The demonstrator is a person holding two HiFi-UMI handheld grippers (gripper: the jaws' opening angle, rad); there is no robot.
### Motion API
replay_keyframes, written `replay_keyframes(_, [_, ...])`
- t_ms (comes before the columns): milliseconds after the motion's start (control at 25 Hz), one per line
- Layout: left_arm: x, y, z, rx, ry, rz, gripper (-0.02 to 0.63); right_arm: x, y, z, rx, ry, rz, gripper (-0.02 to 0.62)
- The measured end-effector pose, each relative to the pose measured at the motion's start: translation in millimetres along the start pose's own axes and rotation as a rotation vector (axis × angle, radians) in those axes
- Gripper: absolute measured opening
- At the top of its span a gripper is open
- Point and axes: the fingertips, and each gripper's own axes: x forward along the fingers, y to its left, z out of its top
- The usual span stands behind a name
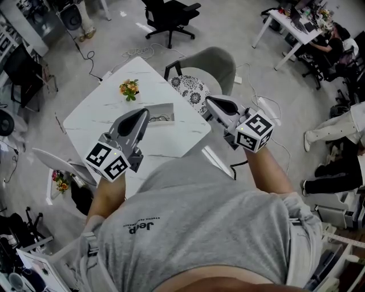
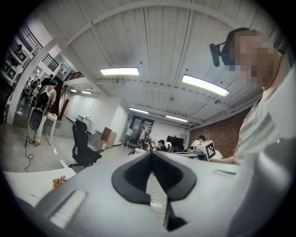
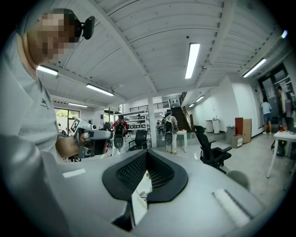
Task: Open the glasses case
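Left gripper (image 1: 144, 112) and right gripper (image 1: 211, 100), fingers together — glasses case (image 1: 162, 112) lies below, between them.

The head camera looked steeply down from above at the table (image 1: 102, 117), the left claw (image 1: 142, 112) and the right claw (image 1: 211, 100). Each claw camera sat close behind its jaws, looked level across the room, and saw the other claw.

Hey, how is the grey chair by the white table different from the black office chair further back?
The grey chair stands right at the white table, while the black office chair stands apart on open floor. The grey chair has a rounded shell back and a patterned cushion; the black office chair has armrests and a star base. Both are empty.
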Motion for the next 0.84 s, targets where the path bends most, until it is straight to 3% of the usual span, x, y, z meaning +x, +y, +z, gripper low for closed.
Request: replay_keyframes(840, [3.4,2.5,-6.2,-0.019,-0.005,-0.016,0.049,-0.7,-1.9,-4.6,-0.013,0.01,-0.007,0.002])
